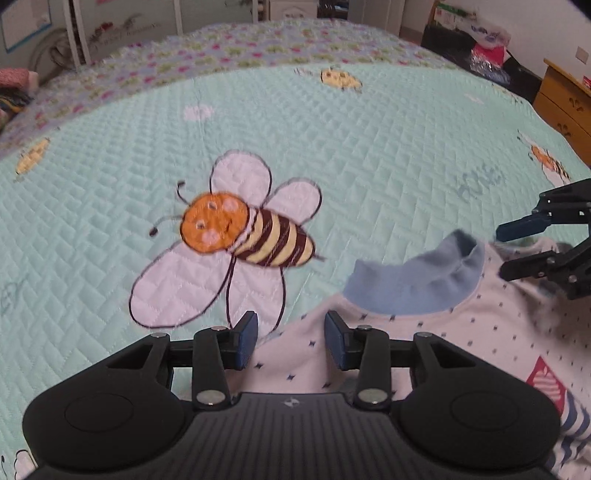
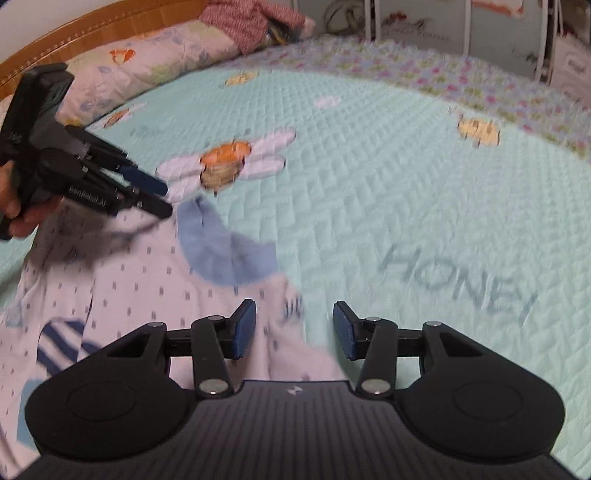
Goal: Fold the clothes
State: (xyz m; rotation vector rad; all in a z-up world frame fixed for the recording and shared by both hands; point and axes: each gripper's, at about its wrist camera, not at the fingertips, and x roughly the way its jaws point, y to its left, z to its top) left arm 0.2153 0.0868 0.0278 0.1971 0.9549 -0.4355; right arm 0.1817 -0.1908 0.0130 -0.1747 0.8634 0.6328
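- A small white cotton top [image 1: 436, 343] with tiny dark dots, a pale blue ribbed collar [image 1: 417, 280] and a red-and-white striped patch [image 1: 546, 380] lies crumpled on a mint-green quilted bedspread [image 1: 369, 166] printed with cartoon bees.
- The left gripper [image 1: 290, 341], black with blue pads, hangs over the near edge of the top, its jaws partly apart with only loose fabric below them and nothing pinched.
- The right gripper [image 2: 294, 330] likewise stands partly open above a raised fold of the white cloth, pads clear of it.
- In the right wrist view, a hand [image 2: 16, 206] holds the left gripper at the left edge, its fingers [image 2: 147, 184] pointing at the collar.
- A floral pillow [image 2: 147, 62] sits at the wooden headboard [image 2: 92, 26].
- The bedspread bears the word "HONEY" [image 2: 461, 280].
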